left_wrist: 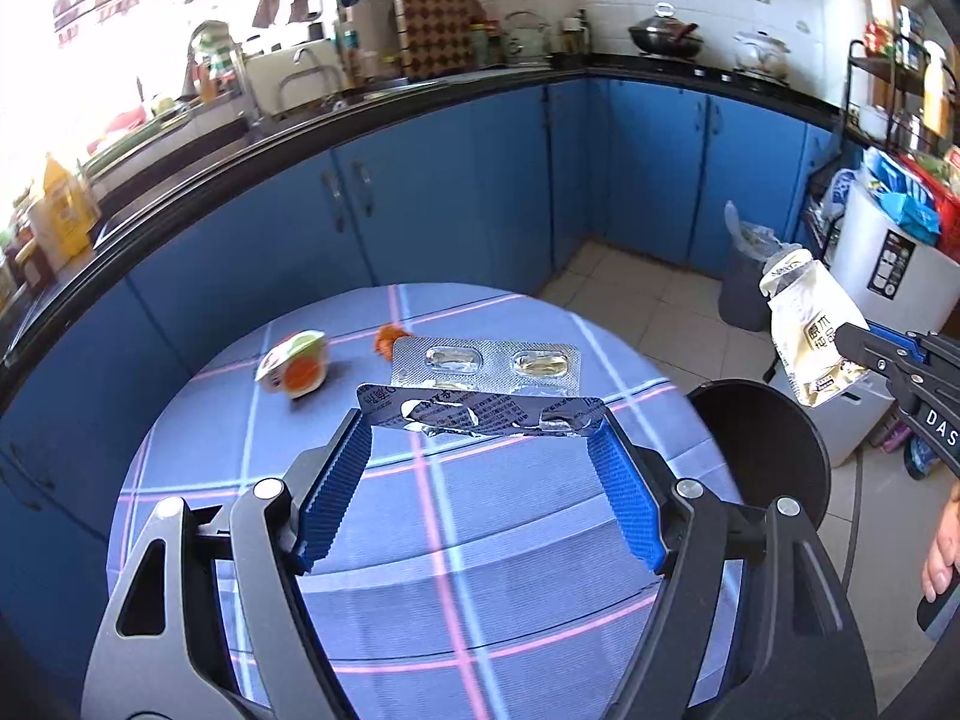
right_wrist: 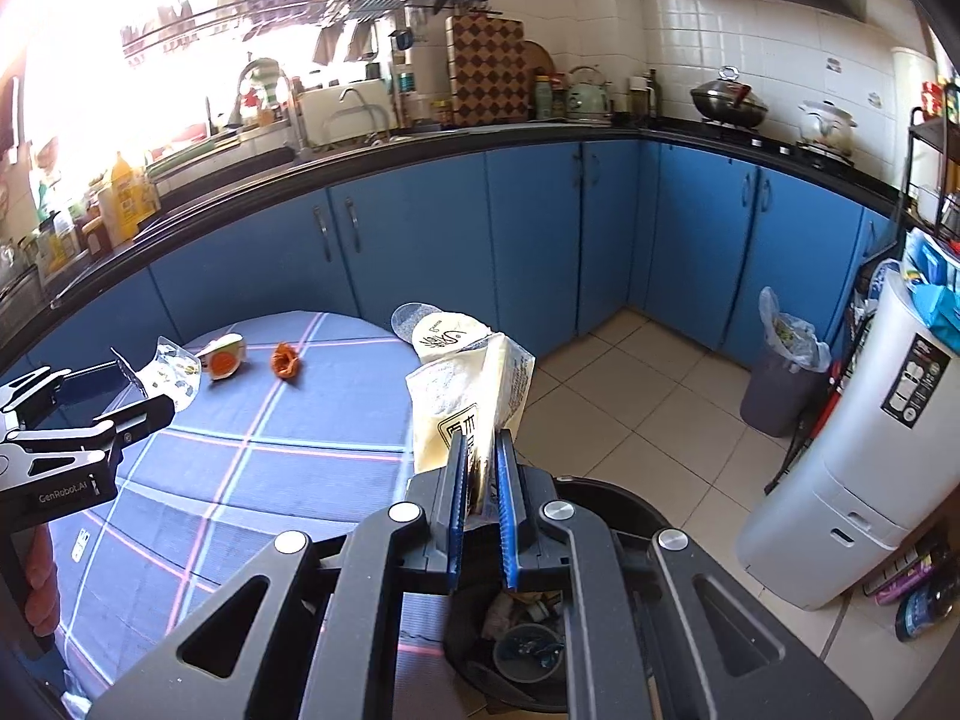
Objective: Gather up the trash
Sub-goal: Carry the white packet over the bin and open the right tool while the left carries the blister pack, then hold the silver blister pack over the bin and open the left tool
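Round table with a blue plaid cloth sits under both your tools, blue cabinets curving behind it. A black bin stands on the floor just off the table's right edge; in the right wrist view it's directly under your right tool, with a cup and scraps inside. A second, grey bin with a plastic liner stands well apart by the far cabinets.

Your right tool is clamped shut on a crumpled cream milk carton, held up in the air above the black bin's rim, past the table's right edge.

Your left tool grips a silver blister pack by its two short ends, jaws wide, pads pressed on it, pack bent across the gap, held above the table's middle.

Left on the table near the far edge: a small cup with orange label lying tipped on its side, and just right of it, apart, an orange scrap.
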### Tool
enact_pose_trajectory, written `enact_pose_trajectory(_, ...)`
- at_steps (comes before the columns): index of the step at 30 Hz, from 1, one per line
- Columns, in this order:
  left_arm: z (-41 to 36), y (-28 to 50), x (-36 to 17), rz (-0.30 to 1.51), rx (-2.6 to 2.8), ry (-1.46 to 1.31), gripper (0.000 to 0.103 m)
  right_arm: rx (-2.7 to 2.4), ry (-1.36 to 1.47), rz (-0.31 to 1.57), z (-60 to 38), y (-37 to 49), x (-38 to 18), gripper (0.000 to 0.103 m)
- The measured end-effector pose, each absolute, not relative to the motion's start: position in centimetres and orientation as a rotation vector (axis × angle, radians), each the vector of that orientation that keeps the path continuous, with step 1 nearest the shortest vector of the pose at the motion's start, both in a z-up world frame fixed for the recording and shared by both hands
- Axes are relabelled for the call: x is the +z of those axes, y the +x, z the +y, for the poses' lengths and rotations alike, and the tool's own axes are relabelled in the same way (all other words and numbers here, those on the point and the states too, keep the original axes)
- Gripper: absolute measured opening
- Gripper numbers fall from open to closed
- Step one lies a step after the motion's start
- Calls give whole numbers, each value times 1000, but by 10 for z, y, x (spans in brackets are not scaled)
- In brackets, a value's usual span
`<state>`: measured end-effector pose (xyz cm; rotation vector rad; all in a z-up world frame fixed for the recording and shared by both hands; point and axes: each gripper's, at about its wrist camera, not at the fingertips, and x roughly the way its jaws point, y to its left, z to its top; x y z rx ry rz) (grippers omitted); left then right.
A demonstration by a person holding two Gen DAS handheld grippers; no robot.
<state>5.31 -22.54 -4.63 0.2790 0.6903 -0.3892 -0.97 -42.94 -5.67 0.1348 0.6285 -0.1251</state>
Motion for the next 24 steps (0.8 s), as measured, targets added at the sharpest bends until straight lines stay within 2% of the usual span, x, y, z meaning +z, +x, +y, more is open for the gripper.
enact_pose_trajectory(15, -287, 49, -50, 679, -460, 351, 74, -205, 203, 562, -481, -17, -54, 11)
enact_pose_trajectory(24, -324, 48, -61, 697, -508, 393, 74, -227, 310, 616, -514, -25, -83, 11)
